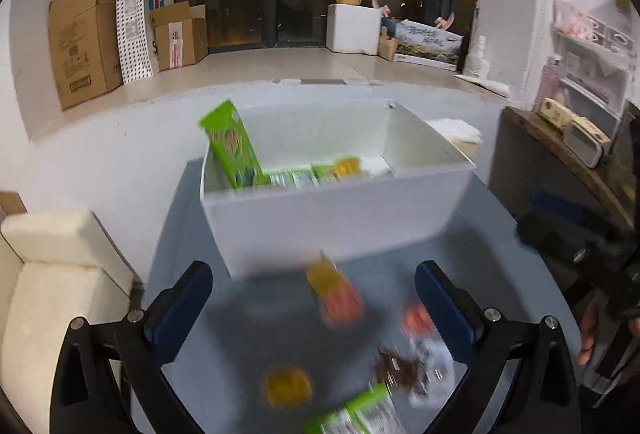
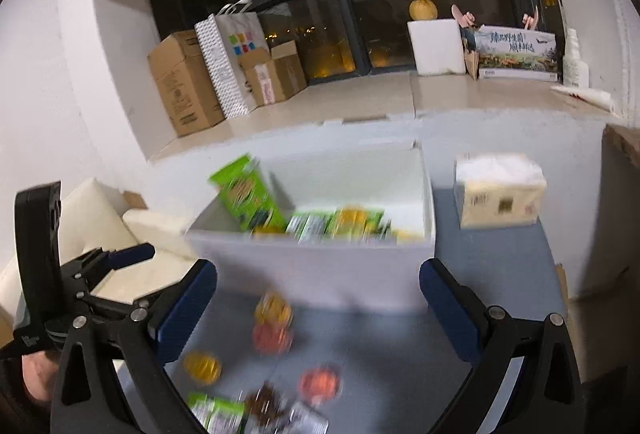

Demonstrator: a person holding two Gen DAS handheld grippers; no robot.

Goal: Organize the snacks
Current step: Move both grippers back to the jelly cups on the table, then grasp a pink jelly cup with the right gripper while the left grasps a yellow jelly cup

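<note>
A white bin [image 1: 336, 222] stands on the blue-grey table [image 1: 248, 338]; it also shows in the right wrist view [image 2: 304, 266]. A tall green snack box [image 1: 232, 146] leans inside at its left, with green packets [image 1: 296, 176] on its floor. Loose snacks lie in front of it: yellow and orange cups [image 1: 336, 294], a yellow cup [image 1: 288, 386], a green packet [image 1: 356, 414], a dark packet [image 1: 416, 370]. My left gripper [image 1: 314, 306] is open and empty above them. My right gripper [image 2: 318, 306] is open and empty, over the same snacks [image 2: 272, 326].
A tissue pack [image 2: 500, 190] sits right of the bin. A cream sofa [image 1: 52, 298] stands to the left. A wooden shelf [image 1: 560, 162] stands at the right. Cardboard boxes [image 1: 84, 34] and a white foam box [image 1: 352, 28] line the window ledge.
</note>
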